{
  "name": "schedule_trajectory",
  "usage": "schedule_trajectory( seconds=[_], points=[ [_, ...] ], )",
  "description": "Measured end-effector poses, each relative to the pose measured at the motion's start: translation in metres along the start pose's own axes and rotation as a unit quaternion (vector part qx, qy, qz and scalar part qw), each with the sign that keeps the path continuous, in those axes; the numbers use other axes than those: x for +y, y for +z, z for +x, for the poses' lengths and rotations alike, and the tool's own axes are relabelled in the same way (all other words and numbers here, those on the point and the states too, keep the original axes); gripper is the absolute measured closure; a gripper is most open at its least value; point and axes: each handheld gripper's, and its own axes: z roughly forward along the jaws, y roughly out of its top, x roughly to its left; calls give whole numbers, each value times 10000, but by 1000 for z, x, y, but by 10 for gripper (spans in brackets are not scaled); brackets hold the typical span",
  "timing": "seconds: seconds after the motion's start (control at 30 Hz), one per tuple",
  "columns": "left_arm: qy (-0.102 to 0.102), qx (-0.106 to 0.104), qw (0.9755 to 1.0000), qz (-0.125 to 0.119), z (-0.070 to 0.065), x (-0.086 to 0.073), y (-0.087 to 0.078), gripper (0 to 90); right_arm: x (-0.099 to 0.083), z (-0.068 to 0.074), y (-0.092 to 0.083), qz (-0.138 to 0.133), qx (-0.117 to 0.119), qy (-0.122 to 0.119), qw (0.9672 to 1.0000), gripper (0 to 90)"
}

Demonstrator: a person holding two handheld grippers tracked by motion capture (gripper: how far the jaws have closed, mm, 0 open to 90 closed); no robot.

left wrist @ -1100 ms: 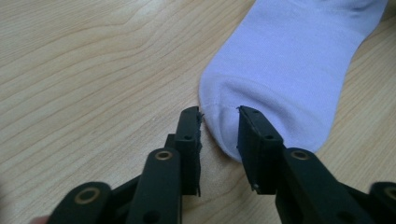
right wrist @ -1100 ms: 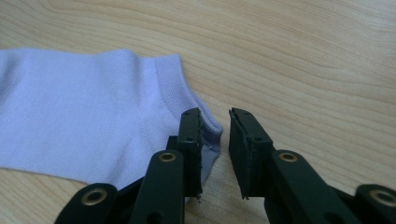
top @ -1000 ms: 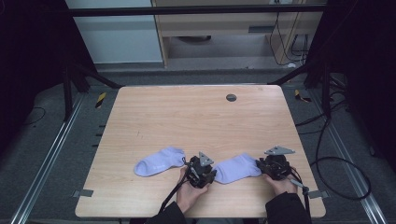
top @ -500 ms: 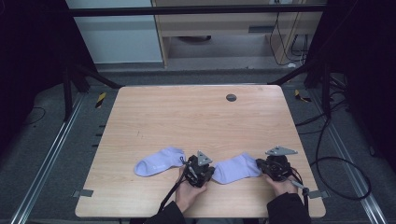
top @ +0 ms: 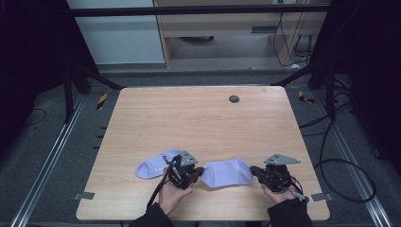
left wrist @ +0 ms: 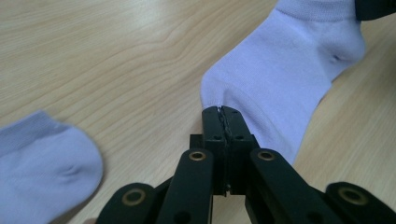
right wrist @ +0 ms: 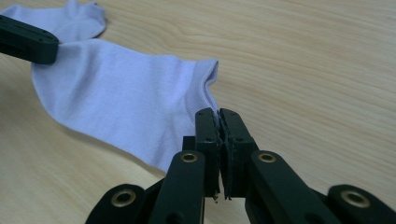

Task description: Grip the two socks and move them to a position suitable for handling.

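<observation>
A pale lilac sock point(top: 227, 172) lies stretched between my two grippers near the table's front edge. My left gripper point(top: 202, 171) is shut on its left end; in the left gripper view the jaws point(left wrist: 222, 110) meet on the edge of the sock point(left wrist: 280, 70). My right gripper point(top: 253, 170) is shut on the right end, and in the right gripper view its jaws point(right wrist: 218, 112) pinch the sock point(right wrist: 121, 98) at the cuff. A second lilac sock point(top: 153, 166) lies flat just left of my left gripper.
The wooden table point(top: 189, 118) has a small dark round disc point(top: 233, 99) near its far edge. The person's hands reach in over the front edge. Black frame posts and cables stand around the table on the grey floor.
Both grippers have drifted a little to the left with the sock between them. The sock now looks pulled straighter. The second sock has not moved.
</observation>
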Motion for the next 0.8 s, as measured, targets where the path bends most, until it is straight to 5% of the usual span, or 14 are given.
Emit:
schedule_trajectory(
  seconds=[0.37,0.6,0.8],
  points=[
    [-53,176,9994,294,25,-32,-16,890,-4,34,25,257,446,-202,9985,871],
    [-92,217,9989,405,28,-39,-9,885,-8,38,34,421,381,-265,9980,866],
    [-165,321,9992,195,31,-37,-16,789,-9,36,33,388,303,-209,9986,777]
  ],
)
